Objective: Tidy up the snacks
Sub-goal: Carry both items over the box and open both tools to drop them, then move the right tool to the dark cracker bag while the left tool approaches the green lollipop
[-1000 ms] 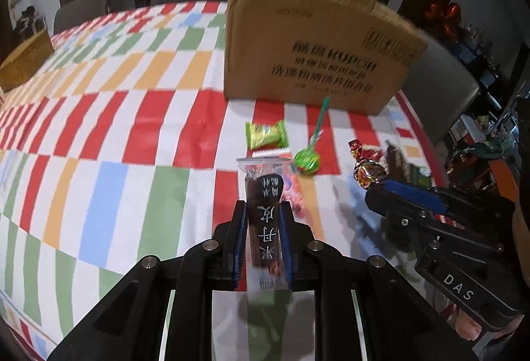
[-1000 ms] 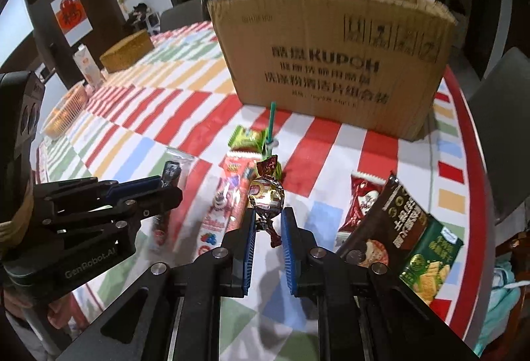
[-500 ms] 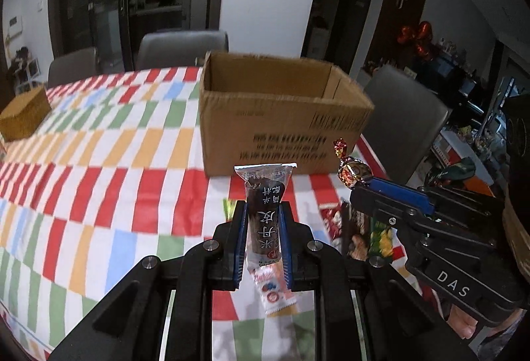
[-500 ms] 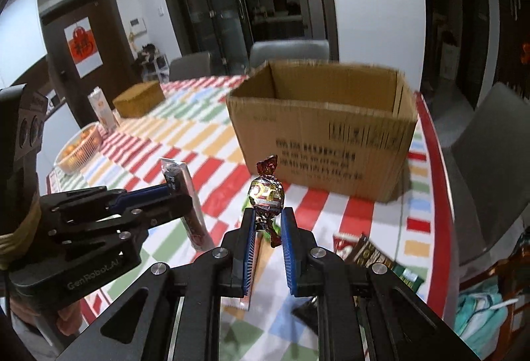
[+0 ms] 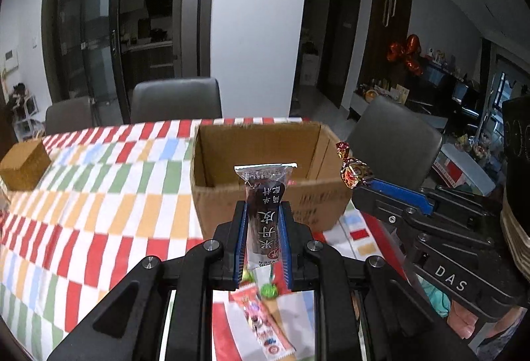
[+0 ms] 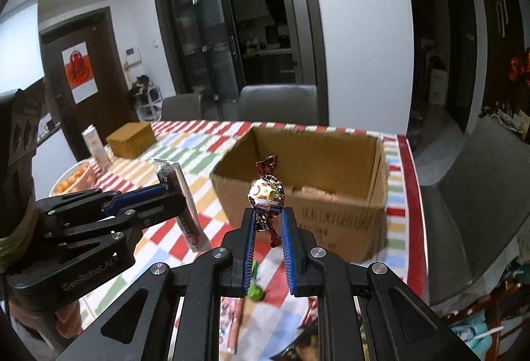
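Note:
My left gripper [image 5: 262,212] is shut on a dark brown snack bar in a clear wrapper [image 5: 265,212], held upright in the air just before the open cardboard box [image 5: 265,195]. My right gripper [image 6: 268,218] is shut on a round candy in a red and gold foil twist wrapper [image 6: 266,193], also raised in front of the box [image 6: 314,212]. The candy [image 5: 352,169] and right gripper [image 5: 391,192] show at the right of the left wrist view. The bar [image 6: 179,195] and left gripper [image 6: 165,195] show at the left of the right wrist view.
The striped tablecloth [image 5: 99,195] covers the table. Loose snacks lie below the grippers: a long red packet [image 5: 261,321] and a green candy [image 6: 255,291]. A woven box [image 5: 23,165], a carton [image 6: 96,145] and a fruit basket [image 6: 71,182] stand at the left. Grey chairs surround the table.
Both grippers have risen higher with their snacks and moved closer to the box, so its open inside now shows. The grips have not changed.

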`<state>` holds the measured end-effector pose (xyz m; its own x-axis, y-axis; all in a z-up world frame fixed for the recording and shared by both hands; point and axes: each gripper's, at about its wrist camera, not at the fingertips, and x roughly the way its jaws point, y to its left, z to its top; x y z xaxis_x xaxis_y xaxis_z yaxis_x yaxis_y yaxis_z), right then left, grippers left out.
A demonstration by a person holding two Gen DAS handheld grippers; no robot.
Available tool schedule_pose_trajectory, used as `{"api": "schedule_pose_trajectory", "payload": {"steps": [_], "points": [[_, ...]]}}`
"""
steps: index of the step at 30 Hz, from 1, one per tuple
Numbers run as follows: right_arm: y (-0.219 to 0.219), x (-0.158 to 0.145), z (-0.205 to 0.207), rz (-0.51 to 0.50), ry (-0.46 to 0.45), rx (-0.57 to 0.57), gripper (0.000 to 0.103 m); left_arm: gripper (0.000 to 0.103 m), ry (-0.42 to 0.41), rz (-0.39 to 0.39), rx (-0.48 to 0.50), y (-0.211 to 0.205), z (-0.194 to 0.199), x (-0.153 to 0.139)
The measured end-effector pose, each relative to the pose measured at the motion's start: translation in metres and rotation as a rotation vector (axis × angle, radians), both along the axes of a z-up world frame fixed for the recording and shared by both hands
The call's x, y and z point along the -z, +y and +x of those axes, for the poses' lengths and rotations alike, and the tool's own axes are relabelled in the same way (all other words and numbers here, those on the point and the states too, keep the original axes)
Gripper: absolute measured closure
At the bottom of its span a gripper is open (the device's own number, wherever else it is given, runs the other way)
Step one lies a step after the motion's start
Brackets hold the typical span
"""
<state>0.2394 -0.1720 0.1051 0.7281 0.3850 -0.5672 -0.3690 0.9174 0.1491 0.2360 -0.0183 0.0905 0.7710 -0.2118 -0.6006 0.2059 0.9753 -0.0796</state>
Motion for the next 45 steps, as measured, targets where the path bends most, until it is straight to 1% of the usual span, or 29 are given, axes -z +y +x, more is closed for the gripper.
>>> {"api": "schedule_pose_trajectory", "payload": {"steps": [3, 7, 10, 14, 19, 23, 31, 32, 33, 35, 36, 37, 42, 45], "points": [[-0.003, -0.009, 0.011, -0.001, -0.013, 0.012, 0.086, 0.084, -0.017, 0.015, 0.001, -0.002, 0.012, -0.01], [-0.004, -0.016, 0.026, -0.004, -0.018, 0.022, 0.086, 0.084, -0.021, 0.003, -0.001, -0.004, 0.03, -0.021], [-0.007, -0.018, 0.039, -0.002, -0.011, 0.027, 0.086, 0.084, -0.031, 0.013, 0.001, -0.006, 0.046, -0.028], [-0.01, -0.019, 0.057, -0.016, -0.004, 0.034, 0.086, 0.084, -0.026, 0.025, 0.002, -0.008, 0.064, -0.03], [-0.011, -0.016, 0.079, -0.033, 0.013, 0.043, 0.086, 0.084, -0.002, 0.047, 0.004, -0.012, 0.093, -0.026], [-0.012, -0.011, 0.096, -0.047, 0.03, 0.048, 0.086, 0.084, 0.03, 0.068, 0.007, -0.015, 0.114, -0.016], [-0.013, 0.005, 0.115, -0.049, 0.062, 0.057, 0.086, 0.083, 0.075, 0.095, 0.005, -0.023, 0.142, 0.001], [-0.014, 0.007, 0.118, -0.047, 0.067, 0.061, 0.086, 0.081, 0.08, 0.102, 0.003, -0.024, 0.145, 0.002], [-0.014, 0.008, 0.12, -0.041, 0.069, 0.069, 0.085, 0.068, 0.081, 0.113, -0.013, -0.024, 0.147, 0.003], [-0.017, 0.009, 0.123, -0.045, 0.074, 0.105, 0.072, 0.05, 0.072, 0.129, -0.051, -0.022, 0.146, 0.003], [-0.018, 0.01, 0.123, -0.055, 0.072, 0.124, 0.063, 0.05, 0.064, 0.132, -0.059, -0.02, 0.142, 0.003], [-0.019, 0.01, 0.122, -0.064, 0.065, 0.14, 0.06, 0.05, 0.063, 0.133, -0.057, -0.018, 0.139, 0.003], [-0.023, 0.008, 0.102, -0.059, 0.058, 0.142, 0.06, 0.049, 0.045, 0.13, -0.036, -0.017, 0.113, 0.003], [-0.024, 0.004, 0.085, -0.063, 0.039, 0.137, 0.056, 0.047, 0.036, 0.109, -0.02, -0.017, 0.093, 0.002]]}}
